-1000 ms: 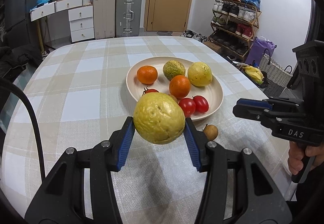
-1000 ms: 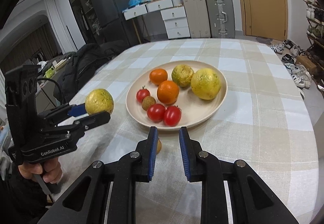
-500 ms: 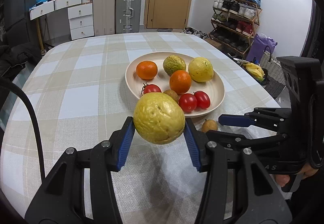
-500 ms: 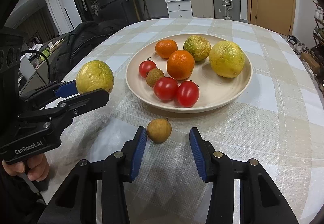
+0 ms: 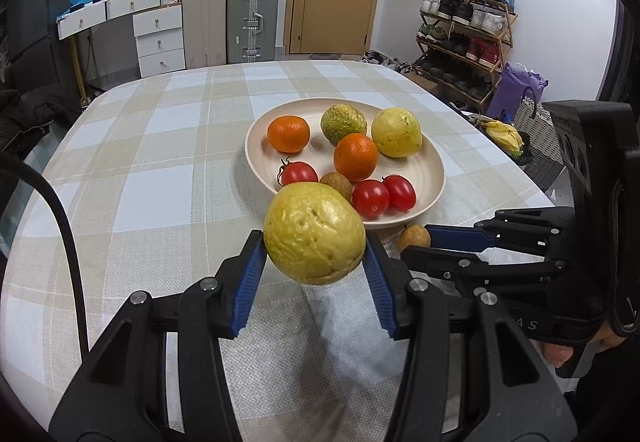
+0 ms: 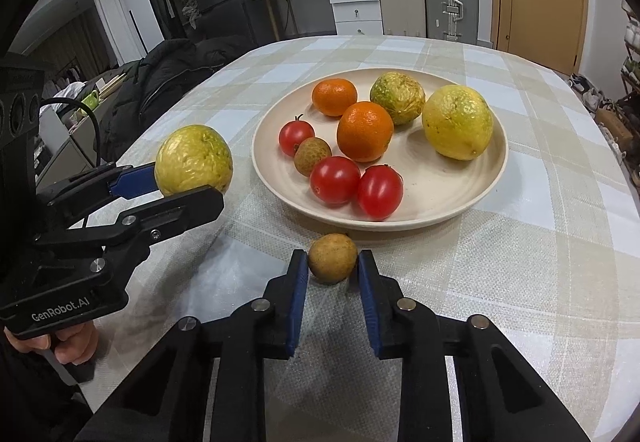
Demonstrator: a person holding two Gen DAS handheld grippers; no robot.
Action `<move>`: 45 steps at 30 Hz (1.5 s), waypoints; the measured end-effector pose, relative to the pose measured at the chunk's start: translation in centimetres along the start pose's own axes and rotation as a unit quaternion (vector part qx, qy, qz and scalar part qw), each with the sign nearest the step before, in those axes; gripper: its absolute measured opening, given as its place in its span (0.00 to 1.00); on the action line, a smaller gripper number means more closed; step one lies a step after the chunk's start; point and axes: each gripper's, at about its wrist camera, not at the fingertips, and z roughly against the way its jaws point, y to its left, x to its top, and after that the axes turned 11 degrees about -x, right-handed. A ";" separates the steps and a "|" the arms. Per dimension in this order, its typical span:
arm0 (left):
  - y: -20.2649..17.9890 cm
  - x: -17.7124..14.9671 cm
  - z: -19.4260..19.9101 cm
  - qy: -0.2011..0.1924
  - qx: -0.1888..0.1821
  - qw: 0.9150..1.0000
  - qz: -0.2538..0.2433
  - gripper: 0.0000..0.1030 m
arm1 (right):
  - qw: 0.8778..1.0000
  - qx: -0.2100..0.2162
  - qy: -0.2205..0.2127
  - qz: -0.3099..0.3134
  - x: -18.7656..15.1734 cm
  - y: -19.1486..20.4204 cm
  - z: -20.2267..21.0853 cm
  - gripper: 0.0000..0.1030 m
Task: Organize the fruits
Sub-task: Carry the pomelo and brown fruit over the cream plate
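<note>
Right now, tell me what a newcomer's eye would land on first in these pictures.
First, the big yellow fruit clamped in the left claw, held in the air just short of the plate. Then the plate itself, holding oranges, tomatoes and other fruit. Last, the small brown fruit on the tablecloth before the plate, between the right claw's fingers.

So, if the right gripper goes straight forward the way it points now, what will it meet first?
The right gripper already has the small brown fruit between its open fingers, so it meets that first, probably pushing it along the tablecloth. Right behind comes the near rim of the plate.
</note>
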 end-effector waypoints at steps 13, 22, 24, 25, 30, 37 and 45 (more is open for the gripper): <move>-0.2 0.1 0.0 -0.008 0.007 1.000 -0.006 0.45 | 1.000 0.011 -0.027 -0.008 0.2 -1.1 2.0 0.25; 0.2 0.8 0.1 -0.018 0.006 1.000 -0.006 0.45 | 0.997 0.010 -0.060 -0.044 0.5 -3.2 3.3 0.25; 0.2 1.0 0.0 -0.020 0.007 1.000 -0.007 0.45 | 0.997 0.006 -0.063 -0.047 0.7 -3.4 3.4 0.25; 0.2 1.1 0.0 -0.021 0.007 1.000 -0.008 0.45 | 0.997 0.005 -0.066 -0.048 0.7 -3.5 3.5 0.25; 0.2 1.6 -0.4 -0.024 0.005 1.000 -0.009 0.45 | 0.995 0.001 -0.072 -0.062 1.1 -4.4 3.6 0.25; 0.5 2.7 -1.6 -0.022 0.003 1.000 -0.003 0.45 | 0.995 -0.005 -0.074 -0.072 1.6 -5.2 3.4 0.25; 1.2 4.1 -3.1 -0.019 0.010 1.000 0.000 0.45 | 0.995 -0.008 -0.070 -0.072 2.2 -5.4 2.4 0.25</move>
